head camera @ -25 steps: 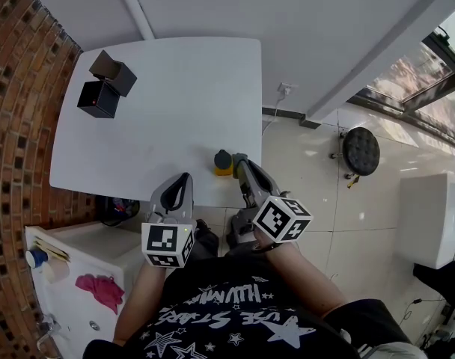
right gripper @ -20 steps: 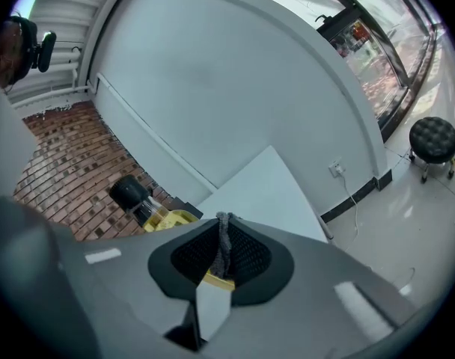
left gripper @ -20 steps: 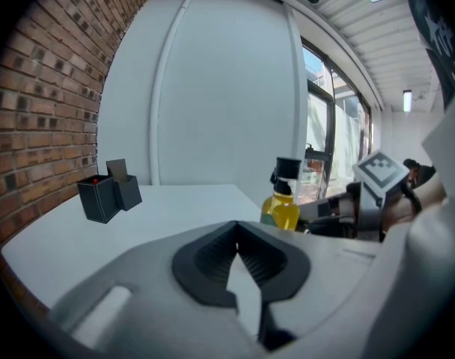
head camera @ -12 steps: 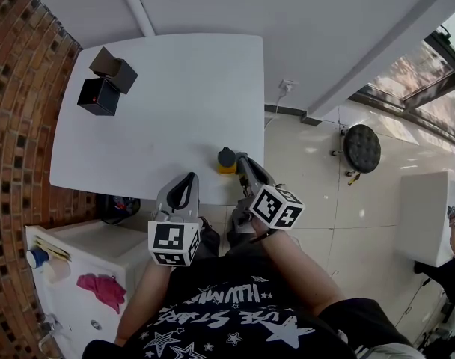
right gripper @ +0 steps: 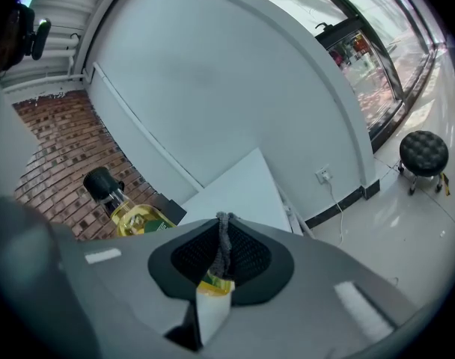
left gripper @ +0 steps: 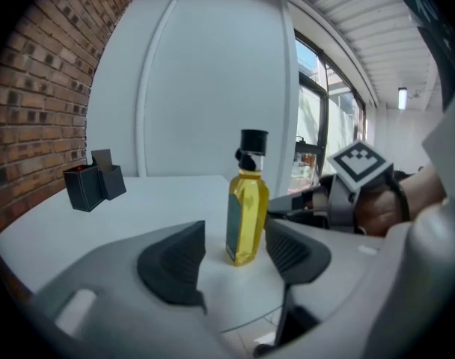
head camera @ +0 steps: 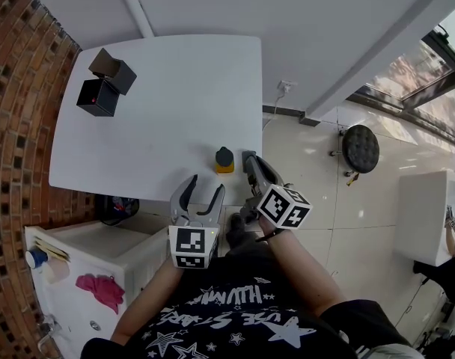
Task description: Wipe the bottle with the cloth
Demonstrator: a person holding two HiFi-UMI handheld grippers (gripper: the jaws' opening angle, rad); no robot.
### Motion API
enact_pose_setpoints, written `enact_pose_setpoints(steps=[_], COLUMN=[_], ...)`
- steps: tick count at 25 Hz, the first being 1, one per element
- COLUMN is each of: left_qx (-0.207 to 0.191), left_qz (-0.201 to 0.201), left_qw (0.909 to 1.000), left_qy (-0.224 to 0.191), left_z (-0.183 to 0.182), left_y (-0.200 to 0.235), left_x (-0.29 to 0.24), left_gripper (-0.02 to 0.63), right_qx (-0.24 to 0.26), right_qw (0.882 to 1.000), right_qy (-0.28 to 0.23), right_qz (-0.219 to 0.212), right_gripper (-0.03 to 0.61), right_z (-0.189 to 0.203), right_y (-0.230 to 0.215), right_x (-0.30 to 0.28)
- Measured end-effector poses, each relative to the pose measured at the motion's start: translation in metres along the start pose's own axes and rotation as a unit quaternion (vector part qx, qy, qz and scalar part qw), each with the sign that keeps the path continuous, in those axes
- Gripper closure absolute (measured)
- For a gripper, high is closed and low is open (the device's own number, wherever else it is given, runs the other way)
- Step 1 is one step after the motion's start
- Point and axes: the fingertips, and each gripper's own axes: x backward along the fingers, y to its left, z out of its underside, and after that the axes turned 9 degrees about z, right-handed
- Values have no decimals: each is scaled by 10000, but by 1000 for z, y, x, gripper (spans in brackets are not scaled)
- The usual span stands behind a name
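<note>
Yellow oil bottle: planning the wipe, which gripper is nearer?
Right gripper, just right of the yellow bottle. Left gripper, jaws just opened, empty, sits farther back, facing it.

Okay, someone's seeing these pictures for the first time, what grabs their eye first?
Probably the bottle of yellow liquid with a black cap, standing near the near edge of the white table. The left gripper, whose jaws have just been opening, points at it with nothing between them. Just right of the bottle, the right gripper is shut on a thin grey cloth.
</note>
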Motion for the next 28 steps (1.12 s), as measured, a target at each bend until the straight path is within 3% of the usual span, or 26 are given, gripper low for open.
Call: enact_pose_setpoints(steps=[5,9,14,15,17,22,28], left_qx=[-371,-309,-637,-669,-701,-725,-1006], left_qz=[-527,-1024,-1455,-1484,-1556,-1726,-1252], left_qw=[9979,9941,9871,9865,9853,9823,9868], left_qy=[-106,-200,-212,-180,-111,-81,-196], left_z=[-5,-14,-21,-20,-20,-20,-21], left_y=[-10,-2,-3,-3,-4,-3,-4], left_x=[-25,-41,-50,-51,-52,-51,-52], left_gripper=[292,288,291,296,368,371,370], right_qx=[69,104,209,239,305,416,527], right_qw=[9999,9999,9994,9992,9987,9975,9957], right_qy=[-111,-86,-25,-21,-7,77,87], right_qz=[-31,-105,-267,-322,-420,-573,-756], right_gripper=[540,541,541,540,541,541,540], right_z=[-15,-20,-29,-31,-34,-36,-37], right_y=[-6,-11,-13,-12,-11,-10,-1], right_x=[12,17,18,18,17,15,17])
